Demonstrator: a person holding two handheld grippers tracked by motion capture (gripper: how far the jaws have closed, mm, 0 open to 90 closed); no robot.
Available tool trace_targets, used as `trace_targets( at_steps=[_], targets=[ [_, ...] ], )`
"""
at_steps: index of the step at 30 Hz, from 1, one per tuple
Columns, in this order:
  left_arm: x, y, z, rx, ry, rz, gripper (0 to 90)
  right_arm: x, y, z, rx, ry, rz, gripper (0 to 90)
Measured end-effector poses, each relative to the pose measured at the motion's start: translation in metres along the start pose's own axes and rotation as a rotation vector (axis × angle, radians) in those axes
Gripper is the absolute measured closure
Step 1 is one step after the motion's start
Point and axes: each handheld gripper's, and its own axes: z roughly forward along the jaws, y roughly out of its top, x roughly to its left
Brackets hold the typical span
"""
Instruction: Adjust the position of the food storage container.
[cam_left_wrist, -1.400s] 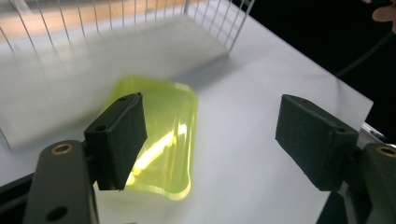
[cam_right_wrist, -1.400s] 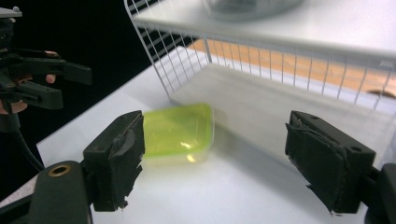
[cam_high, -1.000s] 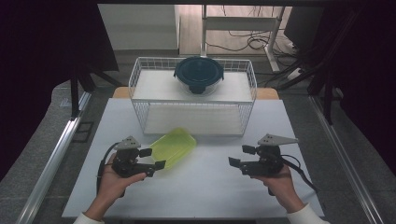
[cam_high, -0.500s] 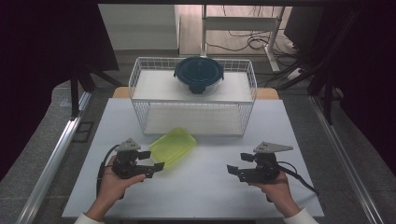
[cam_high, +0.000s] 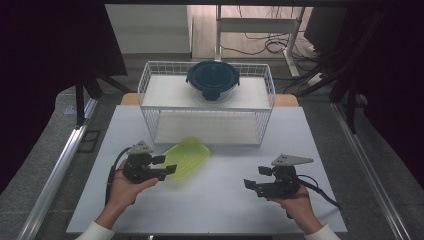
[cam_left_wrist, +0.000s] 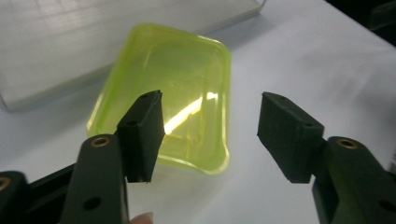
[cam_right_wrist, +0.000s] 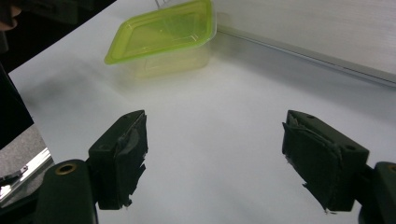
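The white tabletop carries everything, and the yellow-green container serves as the landmark here. Just behind the container stands a white wire basket, its front edge close to the container's far end, and a dark round lidded bowl sits on the basket's upper level, well beyond the container. The container itself is a translucent, rounded rectangular tub lying on the tabletop, its open top showing in the left gripper view.

The left hand-held gripper is at the container's near left corner. Its jaws have just been closing and stand apart: one pad hangs over the container's inside near the front rim, the other is outside over bare tabletop, so the near corner lies between them, and neither pad presses on it in the left gripper view.

The right hand-held gripper is well to the right of the container, nearer the person, jaws wide apart with nothing between them but bare tabletop
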Motion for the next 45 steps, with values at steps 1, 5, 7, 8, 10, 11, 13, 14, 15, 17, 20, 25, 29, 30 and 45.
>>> trace_targets(
  at_steps=[1, 5, 7, 8, 10, 11, 13, 14, 15, 17, 20, 25, 29, 30, 45],
  targets=[
    [0.0, 0.003, 0.002, 0.003, 0.007, 0.007, 42.6, 0.0, 0.0, -0.001, -0.001, -0.001, 0.004, 21.8],
    [0.005, 0.016, 0.012, 0.007, 0.047, 0.029, 45.0, 0.0, 0.0, -0.004, -0.007, -0.002, 0.01, 21.8],
    [0.01, 0.025, 0.016, 0.012, 0.073, 0.048, 47.2, -0.001, 0.0, -0.005, -0.009, -0.005, 0.006, 21.8],
    [0.013, 0.029, 0.018, 0.015, 0.091, 0.055, 49.7, -0.001, 0.0, -0.005, -0.006, -0.009, 0.005, 21.8],
    [0.02, 0.037, 0.024, 0.033, 0.096, 0.066, 59.9, -0.002, 0.0, -0.004, -0.003, -0.013, 0.0, 21.8],
    [0.024, 0.04, 0.027, 0.045, 0.11, 0.073, 63.5, -0.002, 0.0, -0.004, -0.002, -0.013, -0.002, 21.7],
    [0.03, 0.045, 0.034, 0.066, 0.144, 0.087, 69.2, -0.002, 0.0, -0.003, 0.001, -0.011, -0.004, 21.8],
    [0.033, 0.047, 0.038, 0.078, 0.153, 0.09, 72.0, -0.002, 0.0, -0.003, 0.004, -0.013, -0.005, 21.7],
    [0.037, 0.049, 0.044, 0.092, 0.163, 0.098, 75.2, -0.002, 0.0, -0.002, 0.007, -0.017, -0.011, 21.8],
    [0.039, 0.05, 0.048, 0.101, 0.162, 0.1, 87.1, -0.003, -0.001, -0.001, 0.01, -0.024, -0.014, 21.7],
    [0.05, 0.054, 0.068, 0.174, 0.171, 0.103, 90.0, -0.004, -0.003, 0.001, 0.024, -0.026, 0.0, 21.7],
    [0.053, 0.055, 0.088, 0.198, 0.199, 0.131, 90.0, -0.008, -0.005, 0.001, 0.027, -0.03, 0.025, 21.8],
    [0.056, 0.054, 0.1, 0.241, 0.226, 0.176, 90.0, -0.01, -0.005, 0.001, 0.026, -0.033, 0.025, 21.8],
    [0.057, 0.055, 0.104, 0.25, 0.232, 0.186, 90.0, -0.01, -0.005, 0.001, 0.027, -0.035, 0.023, 21.8],
    [0.046, 0.057, 0.12, 0.279, 0.153, 0.215, 90.0, -0.01, -0.007, 0.004, 0.038, -0.041, 0.016, 21.8]
  ],
)
